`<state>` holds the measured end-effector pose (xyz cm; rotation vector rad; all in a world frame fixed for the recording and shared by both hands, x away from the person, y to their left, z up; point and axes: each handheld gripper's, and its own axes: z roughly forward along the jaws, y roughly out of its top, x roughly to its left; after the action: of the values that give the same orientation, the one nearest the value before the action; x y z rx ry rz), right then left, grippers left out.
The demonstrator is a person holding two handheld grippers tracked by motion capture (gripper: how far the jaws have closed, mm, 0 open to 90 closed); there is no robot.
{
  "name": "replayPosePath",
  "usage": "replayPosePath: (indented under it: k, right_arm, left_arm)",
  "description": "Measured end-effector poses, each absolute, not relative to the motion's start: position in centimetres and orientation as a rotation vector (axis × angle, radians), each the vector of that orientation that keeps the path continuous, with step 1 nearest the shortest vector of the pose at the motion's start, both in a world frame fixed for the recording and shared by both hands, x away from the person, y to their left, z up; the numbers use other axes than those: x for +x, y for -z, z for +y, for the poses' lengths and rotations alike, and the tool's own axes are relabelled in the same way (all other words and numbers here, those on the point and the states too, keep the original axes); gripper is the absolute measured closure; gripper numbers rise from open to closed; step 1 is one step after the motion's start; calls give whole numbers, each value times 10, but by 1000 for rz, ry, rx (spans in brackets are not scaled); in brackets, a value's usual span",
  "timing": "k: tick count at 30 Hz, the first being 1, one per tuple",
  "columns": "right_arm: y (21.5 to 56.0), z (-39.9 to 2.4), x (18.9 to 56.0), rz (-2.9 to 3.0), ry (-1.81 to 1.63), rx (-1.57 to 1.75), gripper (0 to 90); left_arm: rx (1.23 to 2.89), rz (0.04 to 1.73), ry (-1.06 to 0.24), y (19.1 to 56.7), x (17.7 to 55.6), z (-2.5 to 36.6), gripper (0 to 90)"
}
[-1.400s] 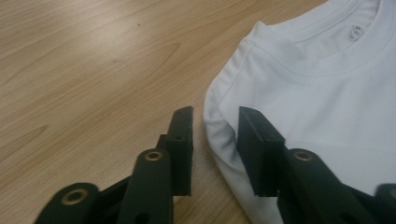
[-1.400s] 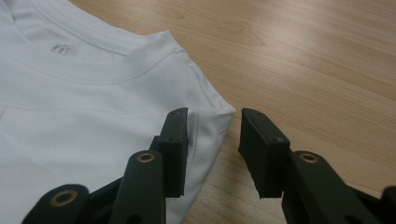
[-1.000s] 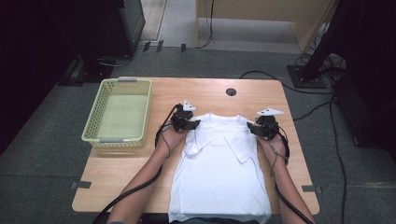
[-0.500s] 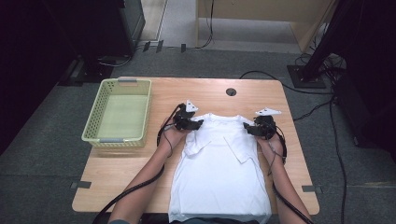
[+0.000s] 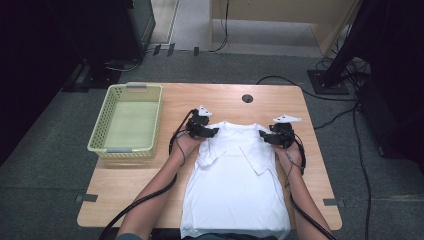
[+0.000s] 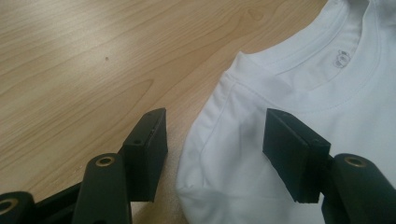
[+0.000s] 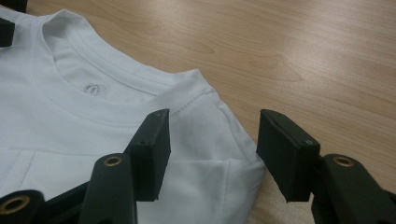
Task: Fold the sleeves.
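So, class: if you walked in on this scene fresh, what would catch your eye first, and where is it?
First the white T-shirt, laid flat on the near middle of the wooden table with its sleeves folded in. Next the left gripper and right gripper, jaws open at its two shoulders. Then the pale green basket at the table's left.

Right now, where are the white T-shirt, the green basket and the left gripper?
white T-shirt [image 5: 235, 185], high view, on its flat body.
green basket [image 5: 98, 134], high view, on its left wall.
left gripper [image 6: 215, 144], left gripper view, midway between its jaw tips.
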<state>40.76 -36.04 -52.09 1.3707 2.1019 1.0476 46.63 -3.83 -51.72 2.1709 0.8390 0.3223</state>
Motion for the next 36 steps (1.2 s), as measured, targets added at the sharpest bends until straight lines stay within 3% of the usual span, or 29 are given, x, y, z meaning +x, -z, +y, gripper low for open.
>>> replayPosePath:
  k: [26, 36]
  right_arm:
    - [524, -353, 423, 2174, -1034, 1318, 435]
    - [524, -348, 426, 2171, -1026, 1312, 529]
  left_arm:
    - [2202, 745, -321, 519, 476, -53, 437]
    - [2175, 749, -337, 521, 477, -49, 517]
